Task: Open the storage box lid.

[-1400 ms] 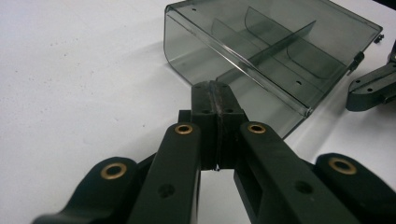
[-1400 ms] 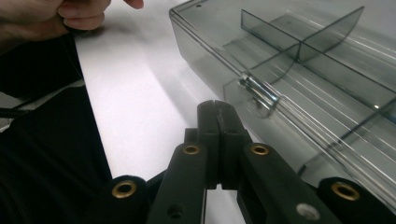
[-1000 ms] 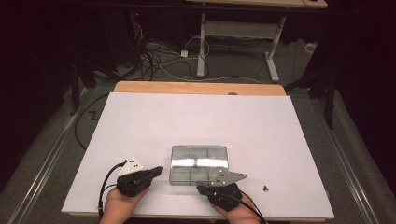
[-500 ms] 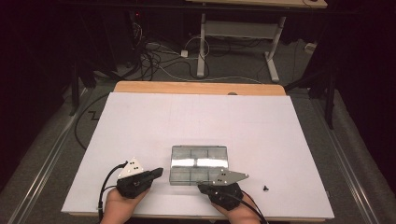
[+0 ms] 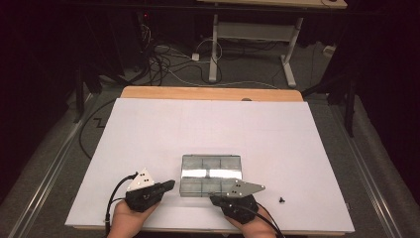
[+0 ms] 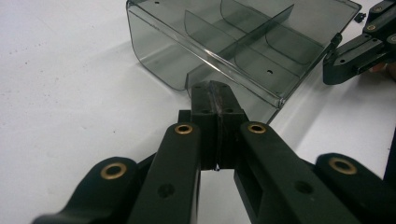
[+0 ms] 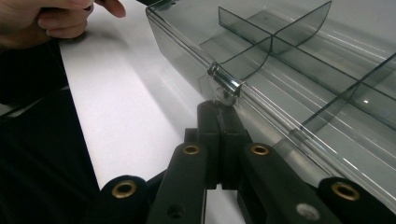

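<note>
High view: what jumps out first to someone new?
The clear smoky compartment box, closed and split by dividers, sits on the white table near its front edge. The left gripper and right gripper, both shut, flank its near corners; the right gripper view shows those tips just below the box's front latch. A small dark screw-like bit lies alone to the box's right.

No writing, label, brand, number or sign can be read anywhere in these pictures.
</note>
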A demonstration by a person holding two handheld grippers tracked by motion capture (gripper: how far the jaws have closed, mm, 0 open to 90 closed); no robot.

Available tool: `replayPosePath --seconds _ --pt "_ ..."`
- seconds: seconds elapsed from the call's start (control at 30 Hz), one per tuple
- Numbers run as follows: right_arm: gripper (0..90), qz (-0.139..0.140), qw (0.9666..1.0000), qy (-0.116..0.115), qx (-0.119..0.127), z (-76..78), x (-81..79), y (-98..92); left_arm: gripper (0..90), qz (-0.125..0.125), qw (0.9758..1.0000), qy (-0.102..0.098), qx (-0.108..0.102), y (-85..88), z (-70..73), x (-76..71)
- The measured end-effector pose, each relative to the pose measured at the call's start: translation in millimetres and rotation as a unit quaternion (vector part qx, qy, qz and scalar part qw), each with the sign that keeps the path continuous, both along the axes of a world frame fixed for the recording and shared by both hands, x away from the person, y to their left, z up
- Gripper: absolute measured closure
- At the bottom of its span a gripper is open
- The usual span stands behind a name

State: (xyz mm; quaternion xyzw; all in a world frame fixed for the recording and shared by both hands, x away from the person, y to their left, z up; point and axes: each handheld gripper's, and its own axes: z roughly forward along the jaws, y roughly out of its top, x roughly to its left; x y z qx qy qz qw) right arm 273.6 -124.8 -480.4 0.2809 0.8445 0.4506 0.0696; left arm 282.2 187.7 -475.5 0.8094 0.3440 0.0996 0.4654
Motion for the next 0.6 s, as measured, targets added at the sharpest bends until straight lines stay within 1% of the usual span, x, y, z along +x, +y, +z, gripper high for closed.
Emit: replayPosePath --seconds 0.6 --pt "90.0 0.0 1.0 -0.007 0.001 0.4 -0.8 -0.4 86.5 0.001 1.0 -0.001 -0.001 1.2 0.1 0.2"
